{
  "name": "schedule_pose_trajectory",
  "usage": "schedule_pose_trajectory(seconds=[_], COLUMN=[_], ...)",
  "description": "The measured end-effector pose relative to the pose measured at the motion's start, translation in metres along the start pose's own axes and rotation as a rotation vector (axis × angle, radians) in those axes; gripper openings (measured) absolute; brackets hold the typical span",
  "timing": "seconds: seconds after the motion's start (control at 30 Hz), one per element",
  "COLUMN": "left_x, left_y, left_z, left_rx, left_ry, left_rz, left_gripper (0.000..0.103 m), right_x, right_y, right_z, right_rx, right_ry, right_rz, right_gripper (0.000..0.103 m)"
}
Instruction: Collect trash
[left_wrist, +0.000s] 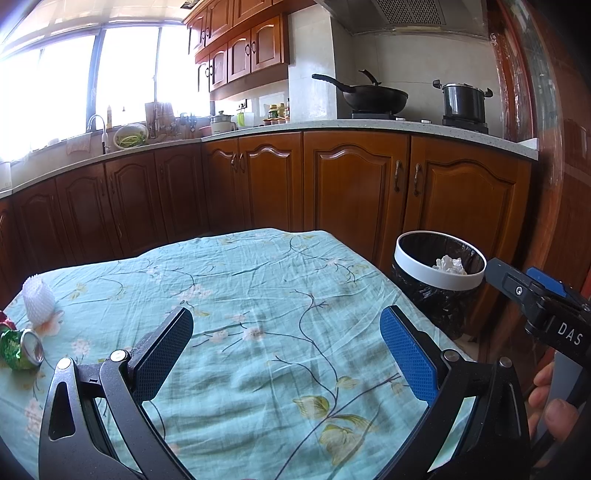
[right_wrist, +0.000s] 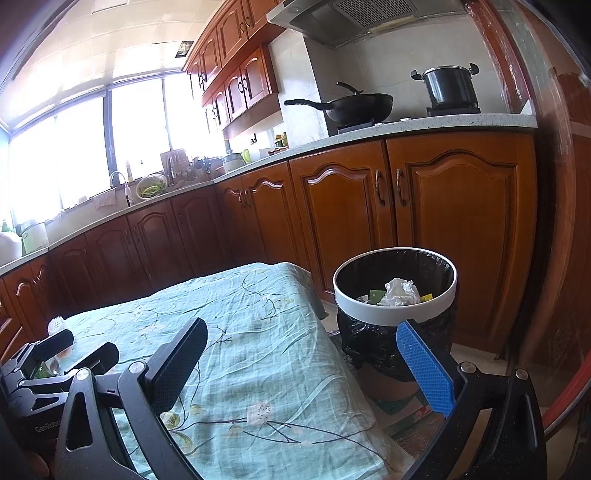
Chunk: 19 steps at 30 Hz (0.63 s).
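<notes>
Done: crumpled white paper (right_wrist: 400, 291) binned in white-rimmed black-lined bin (right_wrist: 391, 317) | Left: crushed green can (left_wrist: 22, 349), white foam net (left_wrist: 38, 299) at 9 o'clock, possibly more | left gripper (left_wrist: 286, 341), right gripper (right_wrist: 304, 350): spread wide, nothing held

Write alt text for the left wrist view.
An open left gripper hovers over a floral tablecloth. A crushed green can and white foam net lie far left; a bin holding crumpled paper stands right.

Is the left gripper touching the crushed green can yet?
Apart. The left wrist view shows bare tablecloth between the open left gripper and the can.
</notes>
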<state>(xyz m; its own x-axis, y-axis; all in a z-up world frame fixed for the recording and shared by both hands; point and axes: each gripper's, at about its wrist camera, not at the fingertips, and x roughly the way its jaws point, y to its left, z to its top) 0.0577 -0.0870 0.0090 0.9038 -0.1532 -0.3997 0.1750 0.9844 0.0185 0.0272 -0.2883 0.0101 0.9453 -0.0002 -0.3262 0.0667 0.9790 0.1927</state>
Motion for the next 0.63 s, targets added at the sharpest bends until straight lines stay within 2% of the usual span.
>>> schedule_pose_trajectory(seconds=[0.63], left_x=[0.003], left_y=[0.004], left_z=[0.002], left_rx=[-0.006], left_ry=[0.016], left_rz=[-0.005], left_gripper=[0.103], right_x=[0.012], right_y=[-0.008], right_z=[0.001], right_rx=[0.015], right_ry=[0.027], right_rz=[0.015], right_gripper=[0.103])
